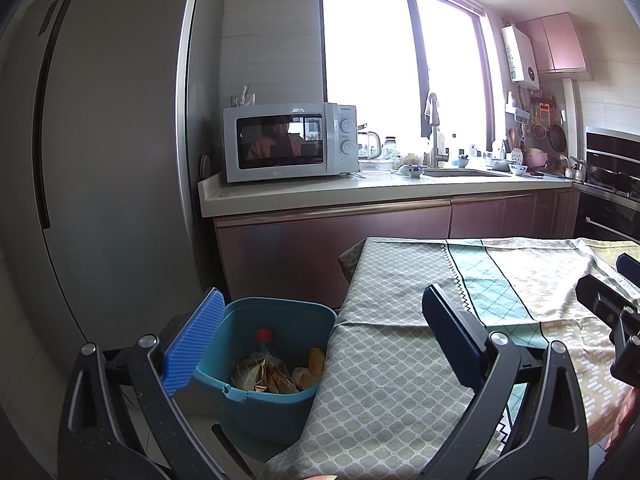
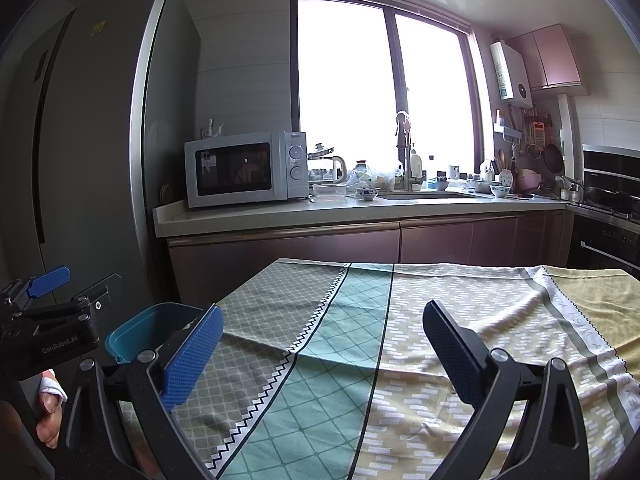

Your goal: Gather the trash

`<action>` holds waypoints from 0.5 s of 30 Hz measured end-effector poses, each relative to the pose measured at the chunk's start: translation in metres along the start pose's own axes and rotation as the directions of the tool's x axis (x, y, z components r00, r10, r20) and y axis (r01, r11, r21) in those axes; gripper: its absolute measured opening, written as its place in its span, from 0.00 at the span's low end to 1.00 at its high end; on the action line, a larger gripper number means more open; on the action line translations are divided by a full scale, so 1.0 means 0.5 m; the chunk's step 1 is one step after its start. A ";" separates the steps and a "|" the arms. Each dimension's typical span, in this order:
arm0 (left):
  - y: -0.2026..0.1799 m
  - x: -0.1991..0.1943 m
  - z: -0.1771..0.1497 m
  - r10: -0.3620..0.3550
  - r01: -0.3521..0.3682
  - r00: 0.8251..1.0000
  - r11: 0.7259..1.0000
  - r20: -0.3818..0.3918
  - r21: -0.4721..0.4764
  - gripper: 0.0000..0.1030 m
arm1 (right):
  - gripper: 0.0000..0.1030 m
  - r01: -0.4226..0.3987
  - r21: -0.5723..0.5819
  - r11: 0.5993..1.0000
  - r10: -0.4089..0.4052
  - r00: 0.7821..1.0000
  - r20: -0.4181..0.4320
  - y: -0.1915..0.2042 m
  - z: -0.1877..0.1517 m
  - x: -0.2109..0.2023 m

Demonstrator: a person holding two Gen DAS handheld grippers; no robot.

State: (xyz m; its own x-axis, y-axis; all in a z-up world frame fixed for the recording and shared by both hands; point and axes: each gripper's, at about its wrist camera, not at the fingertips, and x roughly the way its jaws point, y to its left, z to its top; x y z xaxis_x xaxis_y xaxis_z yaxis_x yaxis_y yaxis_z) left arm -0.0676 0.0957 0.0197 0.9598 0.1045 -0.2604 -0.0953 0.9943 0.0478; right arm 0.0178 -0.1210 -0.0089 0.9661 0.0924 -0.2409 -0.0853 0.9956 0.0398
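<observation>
- The left tool (image 1: 320, 328) hangs with its jaws spread wide and holding nothing, over the edge of the table (image 1: 400, 360) and the blue bin (image 1: 280, 408) beside it.
- The bin stands on the floor, just beside the table's left edge, below and between the tool's fingers.
- In the bin lies the trash (image 1: 276, 372): crumpled wrappers, a red-capped bottle, orange pieces.
- The right tool (image 2: 322, 348) is likewise wide apart and empty, above the patterned cloth (image 2: 440, 320).
- The bin's rim (image 2: 132, 328) shows to its left.
</observation>
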 end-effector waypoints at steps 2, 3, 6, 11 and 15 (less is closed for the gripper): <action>0.000 0.000 0.001 -0.001 0.001 1.000 1.000 -0.001 -0.002 0.95 | 0.94 0.002 -0.001 1.000 -0.002 1.000 -0.001 0.000 0.000 0.000; 0.000 0.000 0.000 0.001 -0.001 1.000 1.000 0.000 -0.002 0.95 | 0.94 0.001 0.000 1.000 -0.001 1.000 0.000 0.000 0.000 0.000; 0.000 0.001 0.001 0.000 0.000 1.000 1.000 -0.002 -0.001 0.95 | 0.94 0.001 0.000 1.000 -0.001 1.000 -0.001 -0.001 -0.001 0.000; 0.002 0.001 -0.001 0.002 -0.002 1.000 1.000 -0.005 -0.005 0.95 | 0.94 0.000 0.003 1.000 0.000 1.000 -0.002 -0.002 -0.003 -0.001; 0.001 0.000 -0.002 0.003 -0.003 1.000 1.000 -0.002 -0.006 0.95 | 0.94 0.000 0.001 1.000 0.000 1.000 -0.003 -0.002 -0.002 0.000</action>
State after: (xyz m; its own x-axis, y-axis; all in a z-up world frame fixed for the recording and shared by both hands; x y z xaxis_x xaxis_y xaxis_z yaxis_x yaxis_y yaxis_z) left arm -0.0681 0.0963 0.0190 0.9588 0.1080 -0.2626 -0.1002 0.9940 0.0428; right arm 0.0177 -0.1220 -0.0101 0.9655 0.0921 -0.2434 -0.0846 0.9956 0.0412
